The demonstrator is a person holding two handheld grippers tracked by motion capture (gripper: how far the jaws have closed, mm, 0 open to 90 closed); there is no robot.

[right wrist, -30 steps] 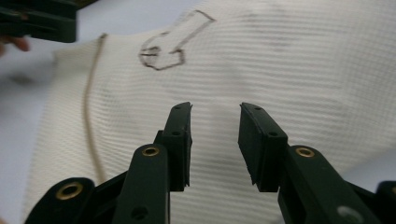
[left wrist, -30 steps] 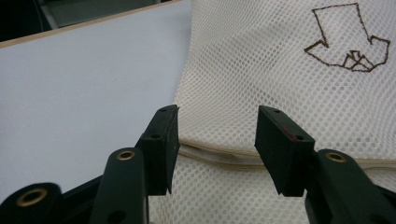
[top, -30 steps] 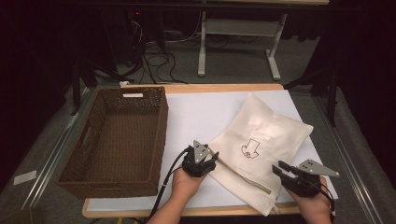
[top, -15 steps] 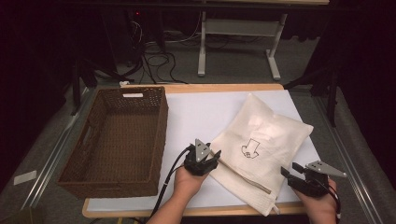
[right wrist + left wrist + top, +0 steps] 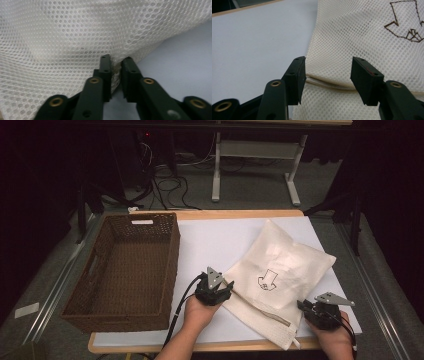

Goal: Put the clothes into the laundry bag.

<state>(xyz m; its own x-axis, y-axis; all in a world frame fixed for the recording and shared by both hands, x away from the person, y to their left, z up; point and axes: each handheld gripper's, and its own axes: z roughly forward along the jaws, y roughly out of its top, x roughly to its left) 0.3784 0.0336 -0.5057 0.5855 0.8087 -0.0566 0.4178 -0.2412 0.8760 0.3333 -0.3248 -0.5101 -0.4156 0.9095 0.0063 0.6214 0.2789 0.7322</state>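
**Right jaws on the bag's near corner, left jaws open over the zipper edge**

Your mesh bag lies flat on the white table cover, turned like a diamond, its long zipper edge running from your left gripper down and rightward toward your right gripper. So the bag sits between your two hands, and each gripper meets one end of that same edge.

In the right gripper view, your right gripper has just been closing and now pinches a fold of the mesh at the bag's lower corner; the jaws stand nearly together with cloth between them.

In the left gripper view, your left gripper stands half apart, straddling the zipper seam. The pads do not press on the cloth yet; the bag lies straight ahead of them and just under them. This is the hand that still has to close, and it needs only a short drop onto the seam.

The wicker basket stands to your left, well apart from the bag, just beside your left forearm, open side up. Its near right wall is what stands in the way: if the bag is bound there, I judge you must lift both corners above the rim before swinging left, or the hanging mesh will catch on it.
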